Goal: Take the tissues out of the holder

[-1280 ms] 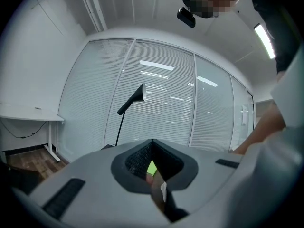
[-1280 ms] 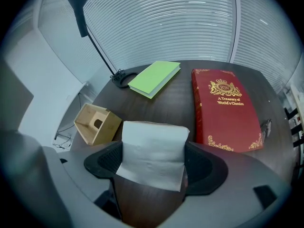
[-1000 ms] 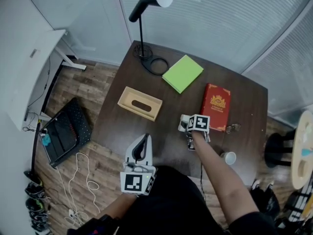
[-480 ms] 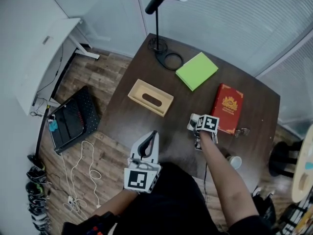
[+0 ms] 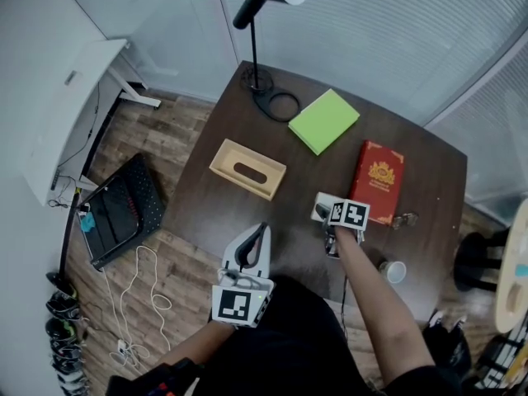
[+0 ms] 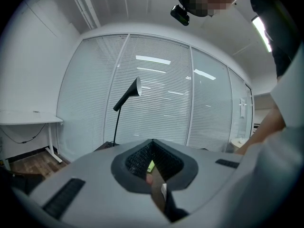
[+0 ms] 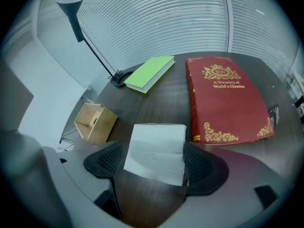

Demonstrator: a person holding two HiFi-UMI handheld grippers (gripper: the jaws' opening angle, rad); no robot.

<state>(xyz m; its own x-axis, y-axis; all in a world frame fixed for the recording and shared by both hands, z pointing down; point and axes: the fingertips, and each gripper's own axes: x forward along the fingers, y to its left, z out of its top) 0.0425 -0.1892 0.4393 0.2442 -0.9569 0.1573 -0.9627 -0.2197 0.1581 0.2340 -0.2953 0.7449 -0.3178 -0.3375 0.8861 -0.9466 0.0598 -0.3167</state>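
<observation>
Dark worktop [image 7: 164, 96]: tissues [image 7: 156, 148] flat between spread jaws of right claw [image 7: 155, 159], unpinched; holder [image 7: 95, 122] far left; left claw [image 6: 153, 142] clenched, empty.

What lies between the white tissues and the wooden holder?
Nothing: the table is bare between the tissues and the holder, as the head view shows.

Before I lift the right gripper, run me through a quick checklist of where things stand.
1. Tissues out of the holder, flat on the table: ok.
2. Tissues between the right gripper jaws: ok.
3. Pads pressing on the tissues: cannot tell.
4. Left gripper shut and empty: ok.
5. Holder slot emptied: cannot tell.
</observation>
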